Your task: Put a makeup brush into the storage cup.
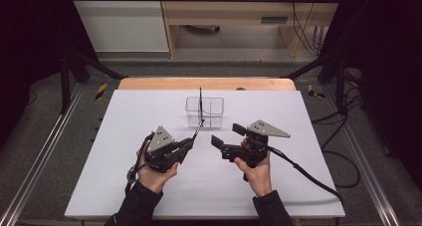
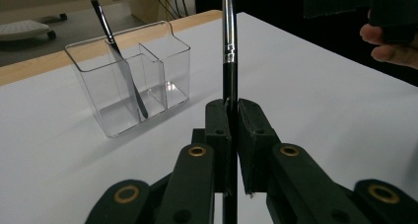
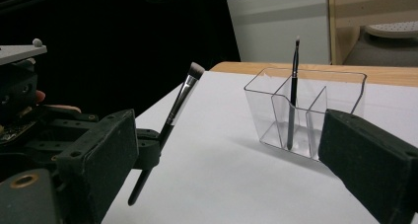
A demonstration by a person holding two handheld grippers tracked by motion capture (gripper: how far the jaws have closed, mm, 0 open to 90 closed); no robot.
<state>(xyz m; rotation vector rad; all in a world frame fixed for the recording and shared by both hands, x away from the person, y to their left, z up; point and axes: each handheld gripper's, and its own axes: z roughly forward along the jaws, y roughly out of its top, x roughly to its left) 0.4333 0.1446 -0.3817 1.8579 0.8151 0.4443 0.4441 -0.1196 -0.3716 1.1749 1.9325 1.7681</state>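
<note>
One thin brush (image 2: 116, 50) already stands in the clear organizer (image 2: 129, 76). The left gripper (image 1: 190, 142) is clamped on the second brush (image 2: 228, 46), not yet inside; the right gripper (image 1: 226, 135) waits with jaws apart, empty.

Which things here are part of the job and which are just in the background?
In the job:
- makeup brush clamped in the left gripper
- clear organizer
- thin brush standing in it
- right gripper, open, empty

Background:
- wooden furniture
- cables on the floor
</note>
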